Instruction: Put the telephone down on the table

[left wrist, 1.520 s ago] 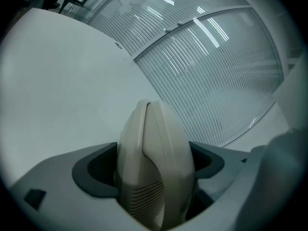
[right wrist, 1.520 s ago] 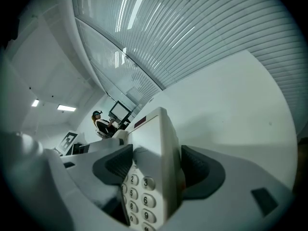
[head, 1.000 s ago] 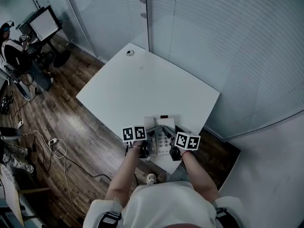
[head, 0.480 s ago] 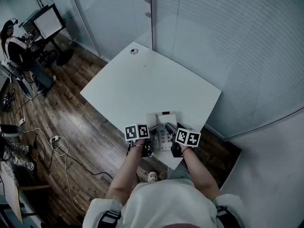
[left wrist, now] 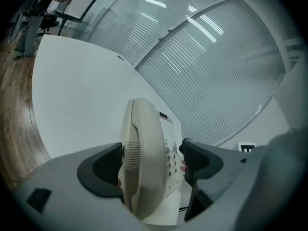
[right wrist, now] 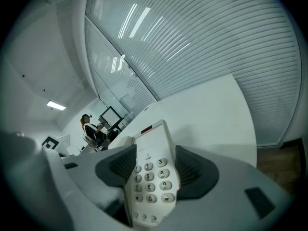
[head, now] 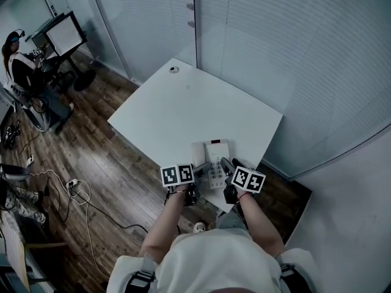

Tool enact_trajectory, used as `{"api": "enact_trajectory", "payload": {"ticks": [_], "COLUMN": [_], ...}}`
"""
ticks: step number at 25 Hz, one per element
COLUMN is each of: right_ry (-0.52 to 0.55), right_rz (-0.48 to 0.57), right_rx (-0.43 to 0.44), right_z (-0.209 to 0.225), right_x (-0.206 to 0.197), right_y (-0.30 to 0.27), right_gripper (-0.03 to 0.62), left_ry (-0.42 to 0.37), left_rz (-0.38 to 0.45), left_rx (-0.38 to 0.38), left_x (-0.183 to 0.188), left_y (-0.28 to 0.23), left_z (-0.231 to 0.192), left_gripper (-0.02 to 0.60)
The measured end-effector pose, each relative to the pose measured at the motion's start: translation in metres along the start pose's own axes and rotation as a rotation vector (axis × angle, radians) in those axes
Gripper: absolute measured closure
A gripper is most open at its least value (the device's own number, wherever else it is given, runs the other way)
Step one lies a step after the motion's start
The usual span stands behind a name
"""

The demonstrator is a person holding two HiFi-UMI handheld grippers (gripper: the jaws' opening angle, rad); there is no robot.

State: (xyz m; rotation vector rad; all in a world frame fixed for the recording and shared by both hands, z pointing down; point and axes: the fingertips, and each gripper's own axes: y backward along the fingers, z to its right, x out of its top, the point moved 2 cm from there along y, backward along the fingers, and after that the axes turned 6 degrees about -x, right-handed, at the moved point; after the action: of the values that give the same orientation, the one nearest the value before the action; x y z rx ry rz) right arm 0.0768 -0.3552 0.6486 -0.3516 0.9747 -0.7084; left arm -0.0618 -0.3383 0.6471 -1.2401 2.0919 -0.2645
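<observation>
A cream desk telephone (head: 211, 157) lies flat on the white table (head: 183, 108), close to its near corner. My left gripper (head: 201, 170) is at the phone's near left corner. In the left gripper view the handset (left wrist: 144, 167) stands between the left gripper's (left wrist: 151, 160) jaws, and a gap shows beside the right pad. My right gripper (head: 227, 166) is at the near right corner. The keypad end of the telephone (right wrist: 151, 177) sits between the right gripper's (right wrist: 155, 166) jaws, which are closing. Its pads stand close to the phone's edges without visibly pressing.
The table's near edge runs just behind the phone, with wooden floor (head: 116, 170) below. A small round fitting (head: 175, 69) sits at the far corner. Glass walls with blinds (head: 293, 54) enclose the far sides. A person (head: 18, 66) sits at a desk with a monitor (head: 64, 34).
Both grippers have drawn back from the telephone toward me. The telephone has stayed where it was on the table.
</observation>
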Motion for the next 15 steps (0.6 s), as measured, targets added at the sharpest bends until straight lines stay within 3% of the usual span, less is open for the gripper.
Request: {"api": "enact_trajectory", "payload": {"ticks": [2, 5, 10, 15], "right_ry": [-0.002, -0.004, 0.010, 0.032], "right_rz": [0.009, 0.019, 0.064, 0.103], "right_rx": [0.010, 0.031, 0.056, 0.082], "right_z": [-0.006, -0.017, -0.032, -0.052], "right_x": [-0.004, -0.010, -0.018, -0.025], "right_y": [0.009, 0.024, 0.048, 0.074], "right_gripper": [0.333, 0.350, 0.406, 0.485], "left_ry": [0.005, 0.003, -0.014, -0.053], "left_rz": [0.006, 0.029, 0.043, 0.054], "left_rx": [0.002, 0.041, 0.020, 0.053], "left_x": [-0.005, -0.010, -0.019, -0.031], "left_y": [0.008, 0.021, 0.038, 0.060], "left_z": [0.001, 0.002, 0.013, 0.021], "left_gripper": [0.178, 0.326, 0.361, 0.485]}}
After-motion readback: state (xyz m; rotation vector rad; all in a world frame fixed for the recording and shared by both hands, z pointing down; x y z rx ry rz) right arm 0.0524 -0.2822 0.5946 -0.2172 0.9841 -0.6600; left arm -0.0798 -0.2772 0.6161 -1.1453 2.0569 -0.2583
